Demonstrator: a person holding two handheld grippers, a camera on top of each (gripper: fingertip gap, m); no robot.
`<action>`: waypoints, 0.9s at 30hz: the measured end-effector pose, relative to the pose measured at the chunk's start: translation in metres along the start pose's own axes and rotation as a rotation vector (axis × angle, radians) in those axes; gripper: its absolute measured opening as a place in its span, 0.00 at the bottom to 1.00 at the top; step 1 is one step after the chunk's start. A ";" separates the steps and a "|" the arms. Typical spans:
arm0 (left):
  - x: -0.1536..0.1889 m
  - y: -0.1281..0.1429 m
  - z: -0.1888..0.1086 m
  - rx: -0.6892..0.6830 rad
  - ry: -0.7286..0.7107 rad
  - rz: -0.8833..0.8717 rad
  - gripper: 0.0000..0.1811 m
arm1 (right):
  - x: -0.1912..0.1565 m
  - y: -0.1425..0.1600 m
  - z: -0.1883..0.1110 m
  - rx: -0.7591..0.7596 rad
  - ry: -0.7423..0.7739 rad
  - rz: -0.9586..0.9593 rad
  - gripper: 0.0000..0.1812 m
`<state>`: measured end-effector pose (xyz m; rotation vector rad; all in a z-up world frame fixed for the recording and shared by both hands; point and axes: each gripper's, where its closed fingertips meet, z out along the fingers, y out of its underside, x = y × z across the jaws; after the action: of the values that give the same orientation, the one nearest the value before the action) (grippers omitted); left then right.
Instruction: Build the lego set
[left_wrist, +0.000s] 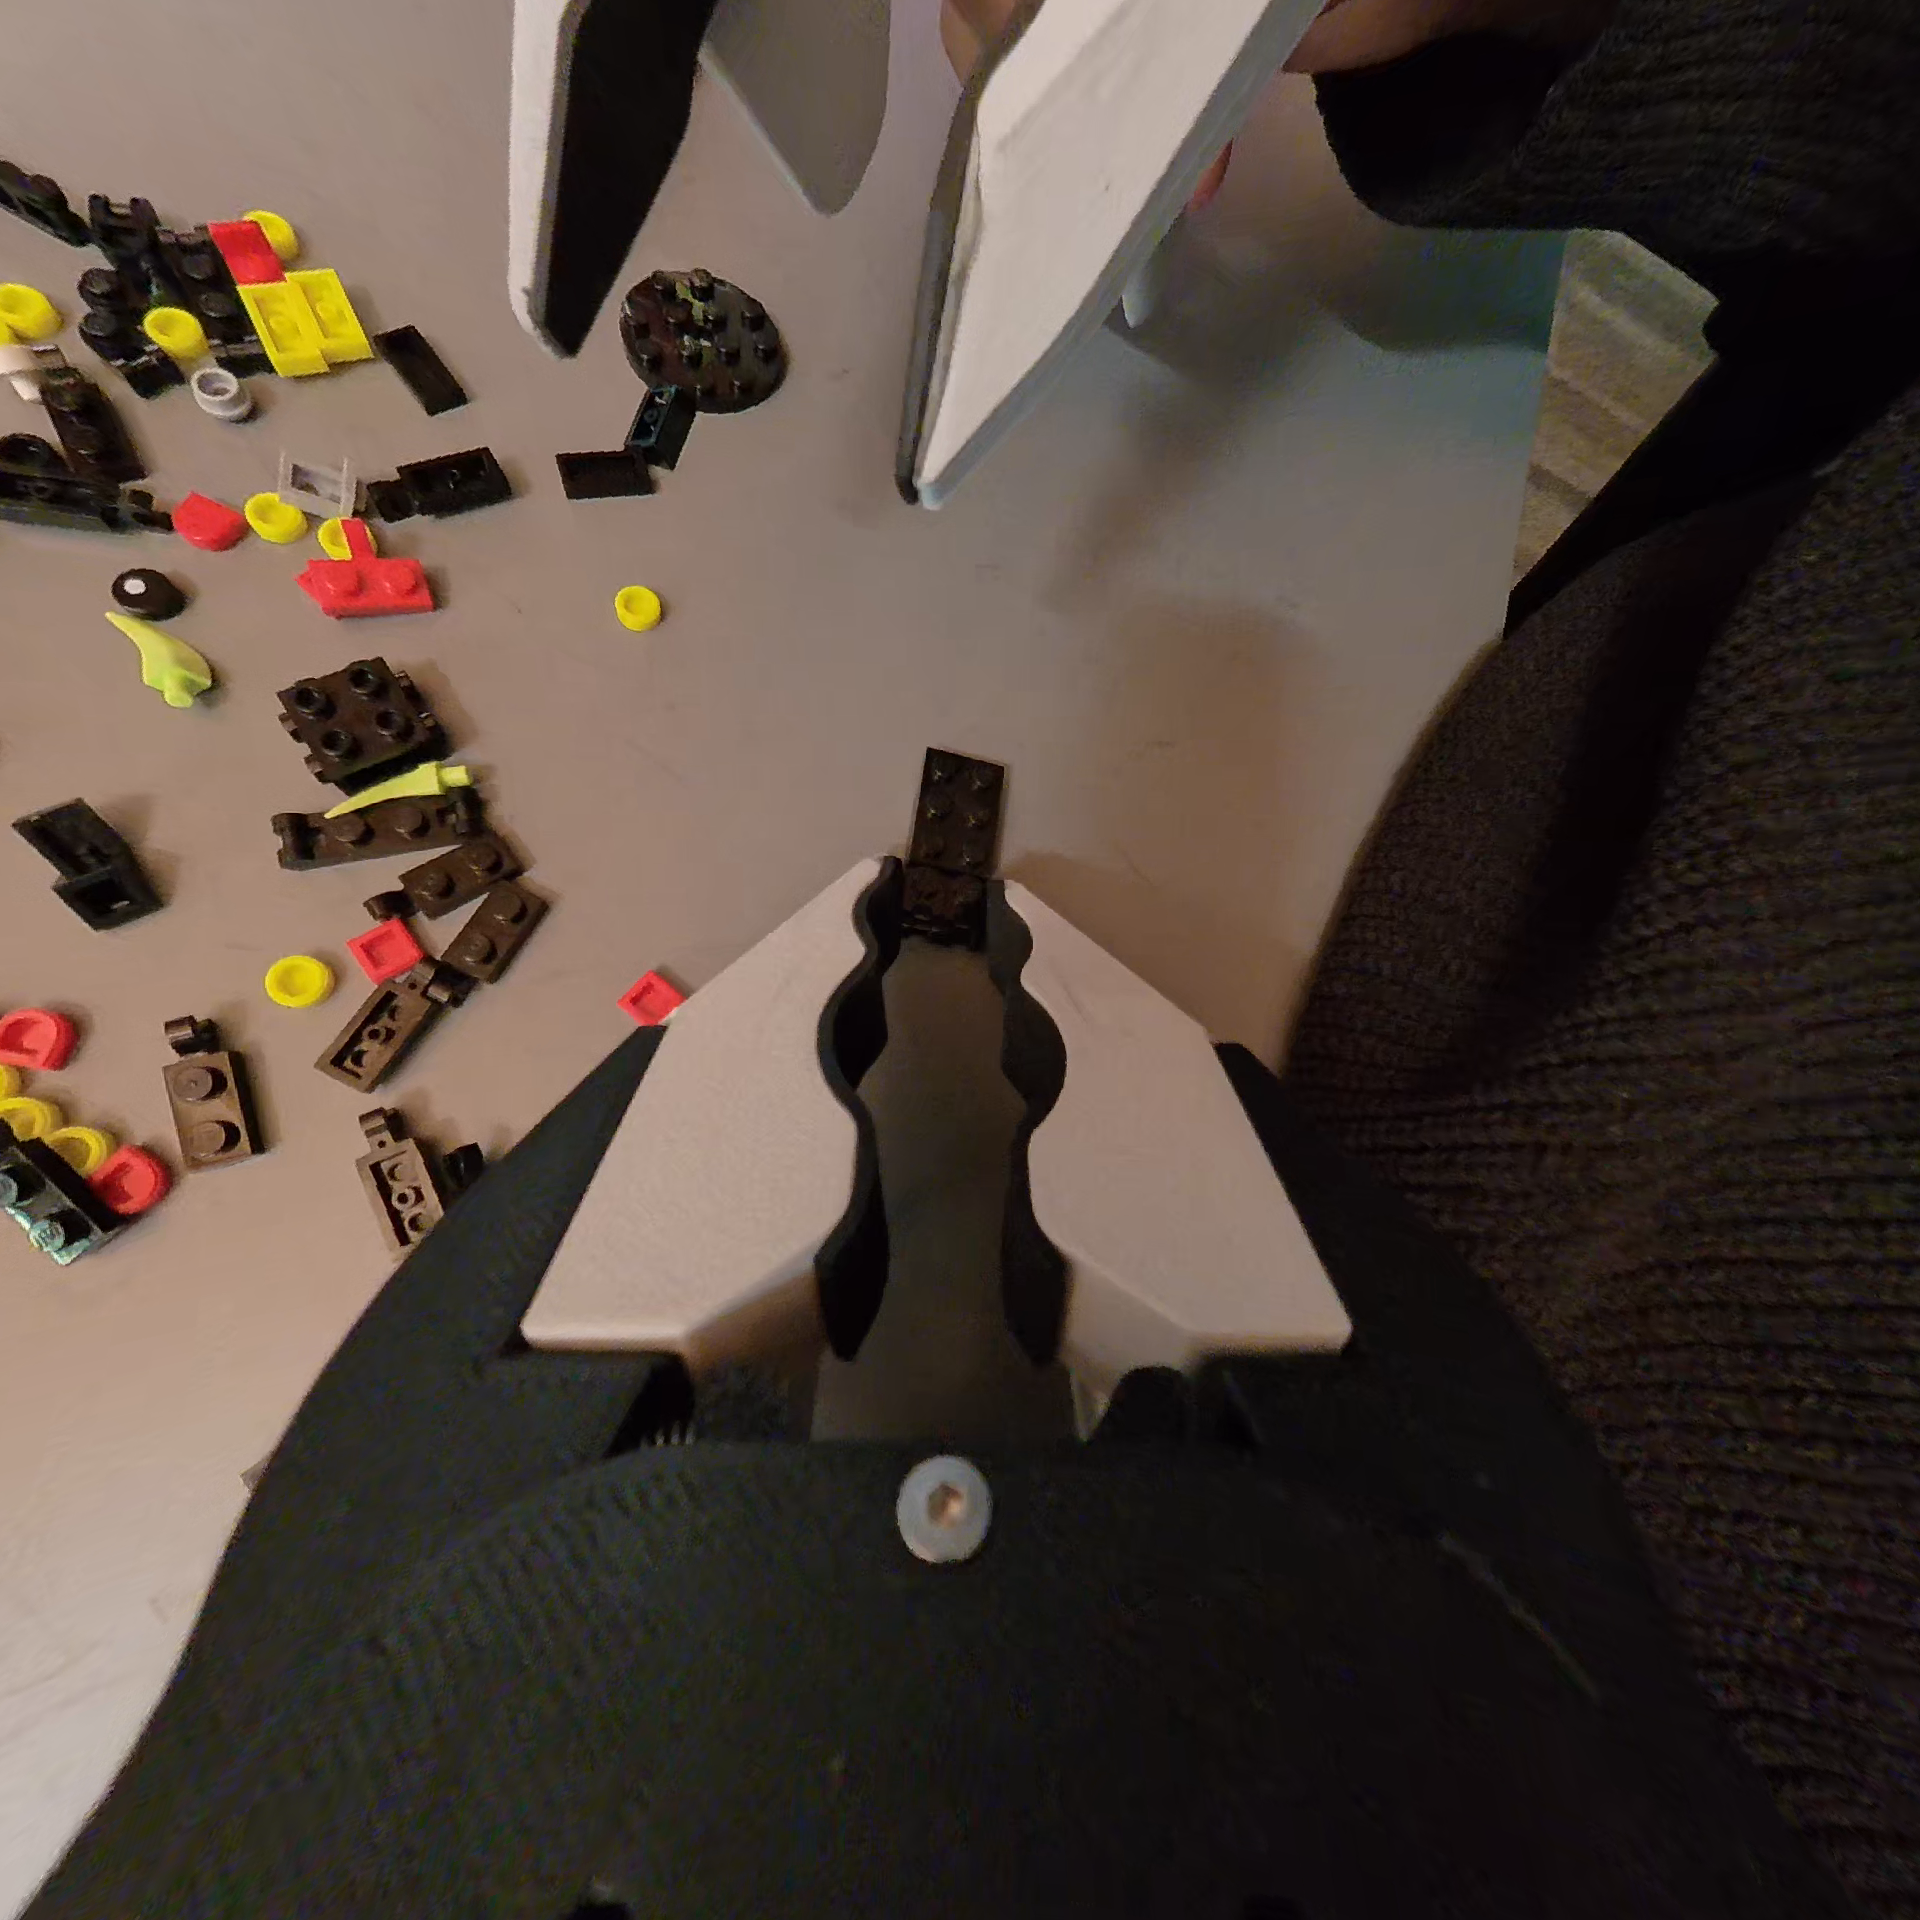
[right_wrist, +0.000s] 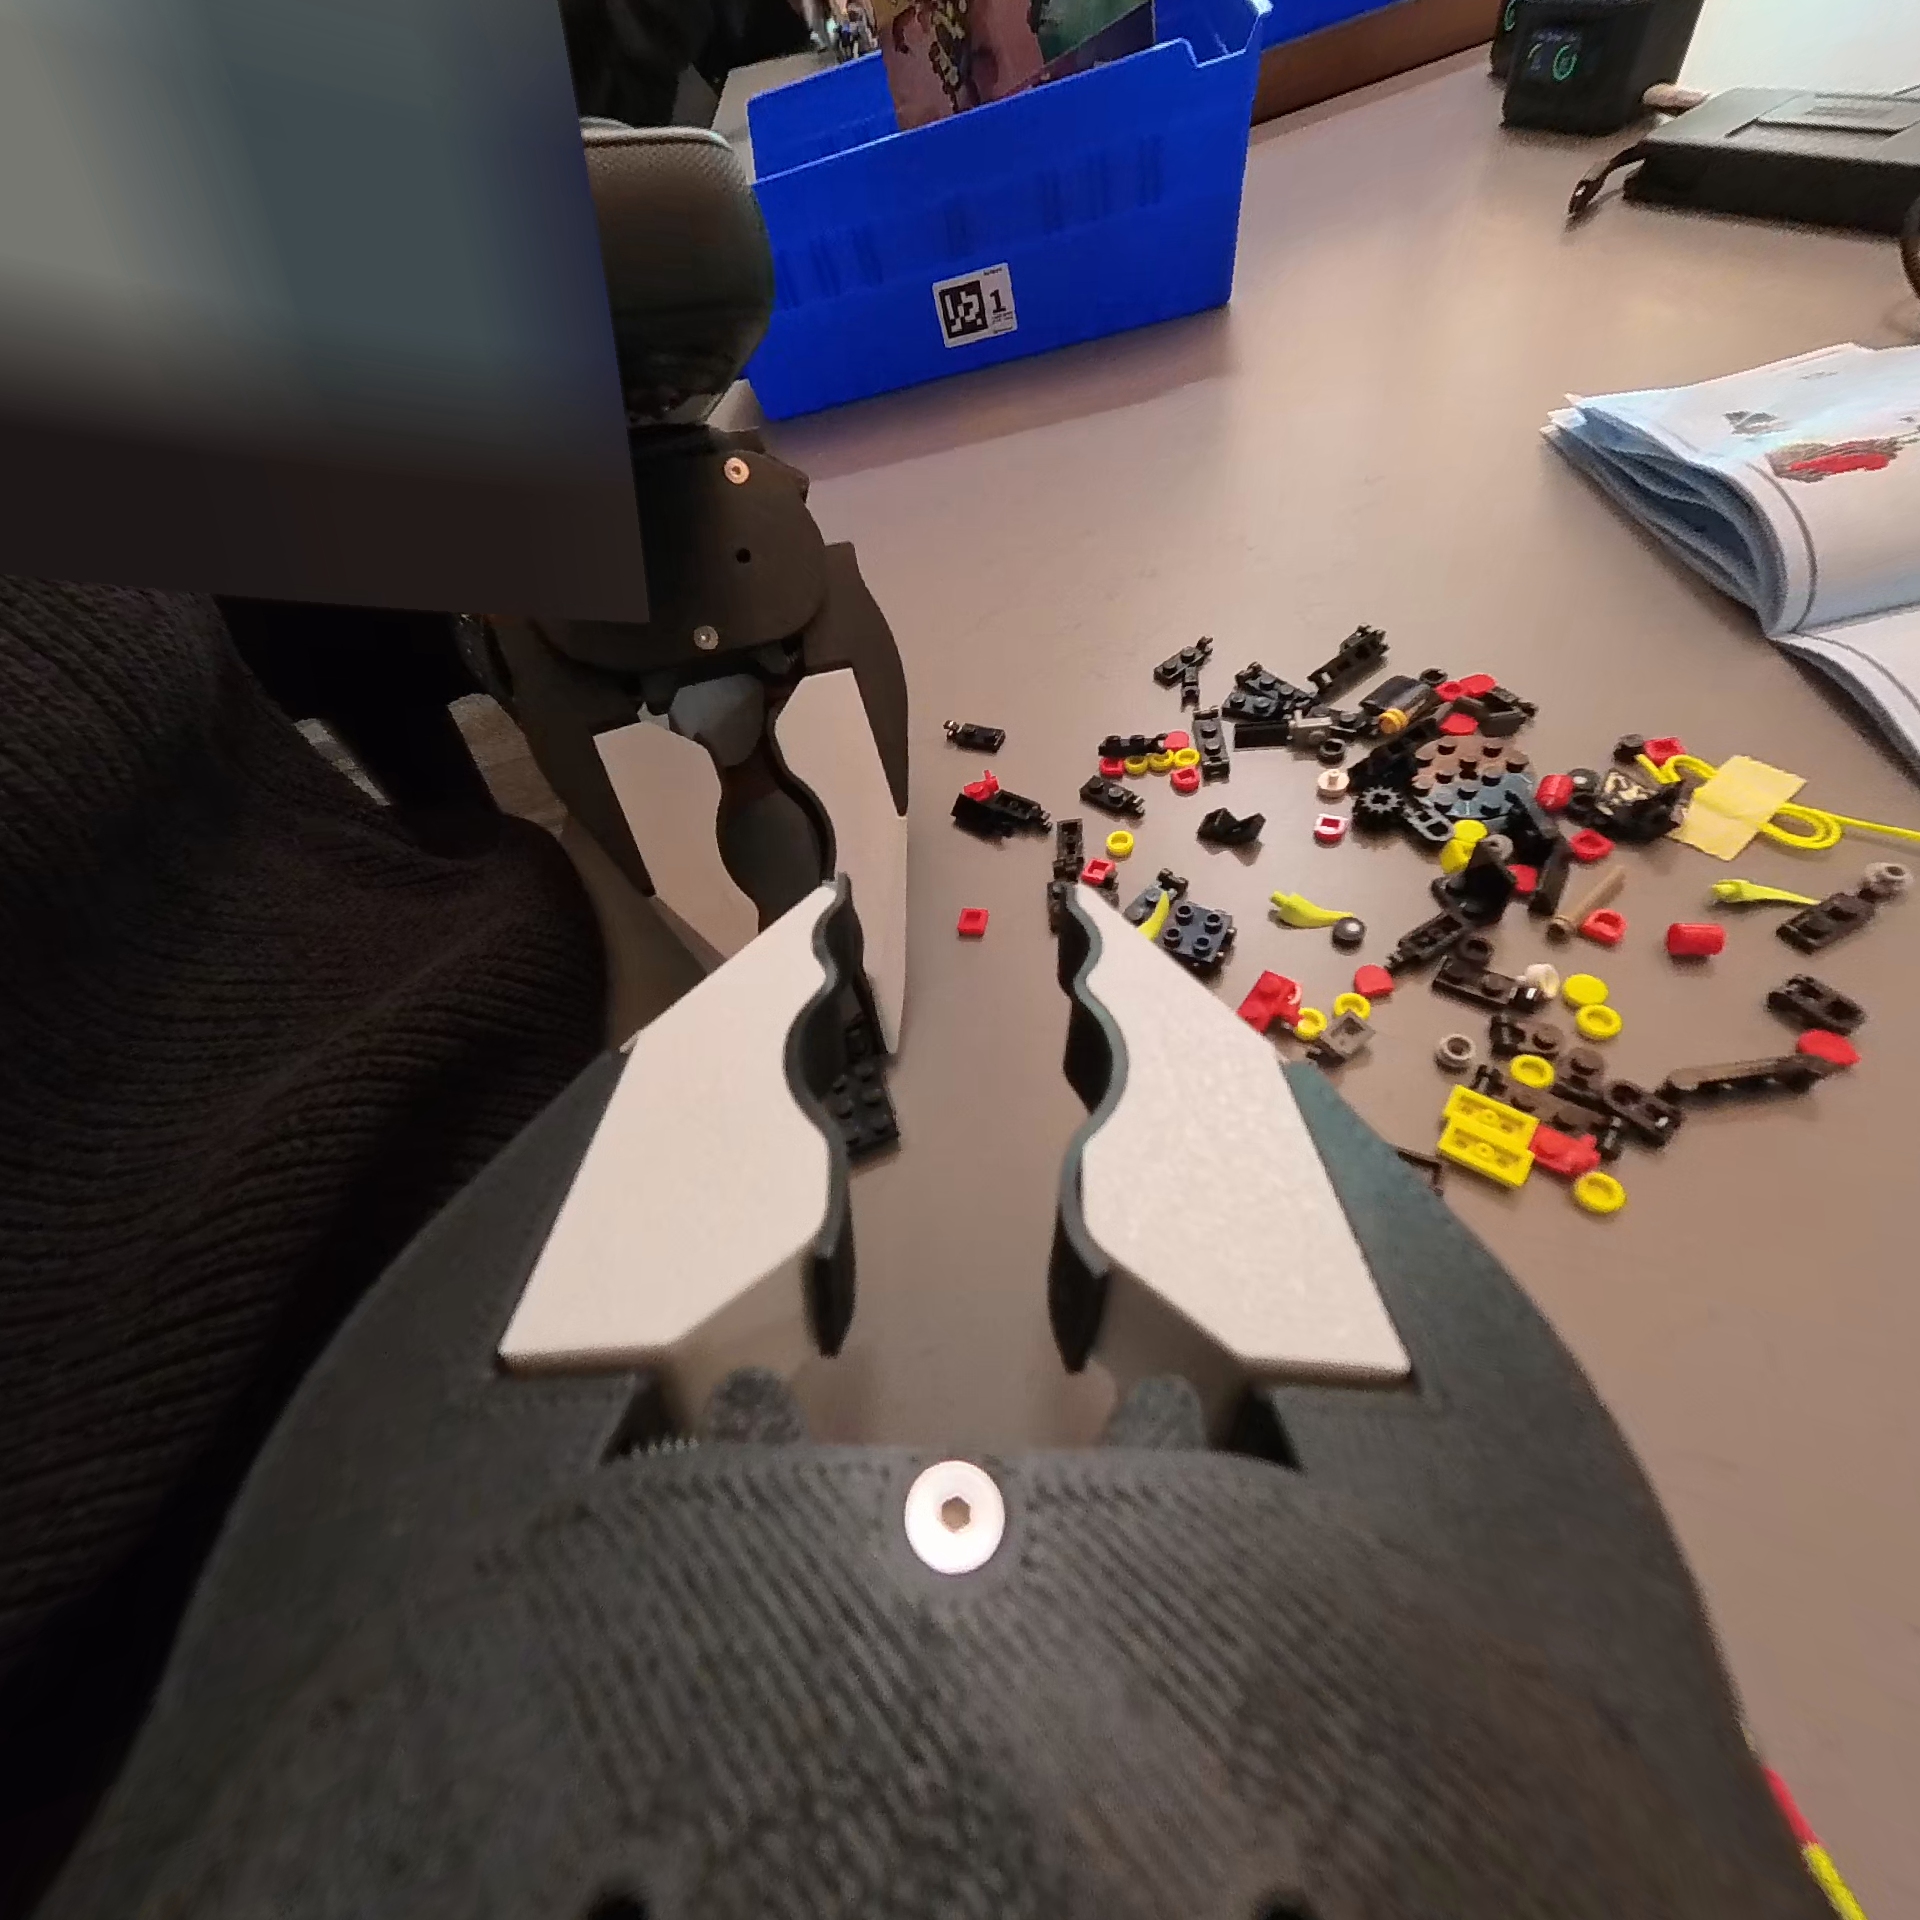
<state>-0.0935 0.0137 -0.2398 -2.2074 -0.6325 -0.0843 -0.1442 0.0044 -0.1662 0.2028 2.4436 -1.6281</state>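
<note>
Left gripper (left_wrist: 943, 883) clamped on a black plate (left_wrist: 961, 805); right gripper (right_wrist: 956, 914) hangs apart, holding nothing.

I take the black plate as my landmark: it sits pinched by one short end between my left fingertips, its studded length sticking out over the bare grey table (left_wrist: 1143, 675). The loose brick pile (left_wrist: 312, 623) lies well to the plate's left, and a round black plate (left_wrist: 701, 338) rests beyond it, near my right gripper's tips. I judge the plate light, rigid and slick-sided, so a narrow end grip could let it pivot. To press on it with my right, I would take it across the long edges near the free end.
</note>
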 end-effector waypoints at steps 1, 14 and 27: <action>0.000 0.000 0.000 0.000 0.001 -0.001 0.08 | 0.000 0.000 0.000 0.001 -0.002 0.001 0.21; 0.004 0.000 0.001 0.002 0.013 -0.013 0.13 | 0.010 -0.037 -0.022 0.213 0.116 -0.109 0.31; -0.012 -0.037 -0.035 0.260 -0.001 -0.157 0.49 | 0.016 -0.057 -0.038 0.359 0.414 -0.306 0.30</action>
<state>-0.1160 0.0035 -0.1937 -1.9068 -0.7721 -0.0775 -0.1754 0.0175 -0.1043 0.2493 2.5400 -2.3677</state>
